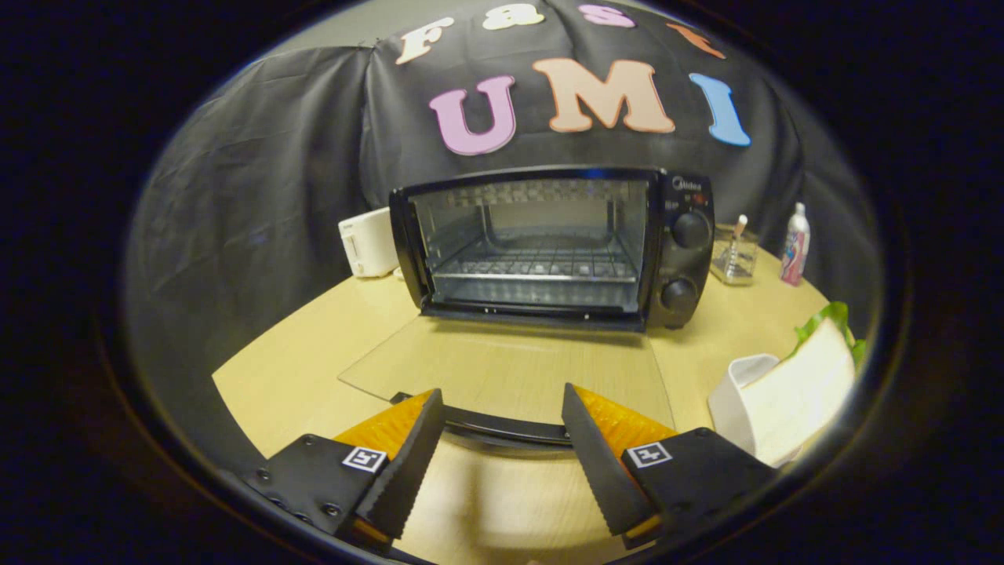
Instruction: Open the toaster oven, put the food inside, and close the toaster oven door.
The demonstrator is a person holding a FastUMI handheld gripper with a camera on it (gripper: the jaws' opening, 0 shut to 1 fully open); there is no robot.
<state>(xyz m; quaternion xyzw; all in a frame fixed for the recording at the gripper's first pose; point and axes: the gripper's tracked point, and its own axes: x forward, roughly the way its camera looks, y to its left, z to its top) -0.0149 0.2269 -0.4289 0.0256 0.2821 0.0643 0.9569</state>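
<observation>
Black toaster oven (553, 245), glass door (510, 369) folded flat, tool (502, 416) spread wide

Toaster oven (549, 243) open at the back of the table (314, 345), its door (510, 369) folded down flat toward the gripper (502, 408).

The door handle (502, 428) lies between the spread fingers, neither touching it. A wire rack (541, 267) sits inside the oven. Left of the oven stands a box-like appliance (369, 242), partly behind it. To its right are a small holder (733, 259), then a bottle (794, 245). Nearer, right of the fingers, a sandwich (800, 384) seems to rest in a container (733, 392).
</observation>
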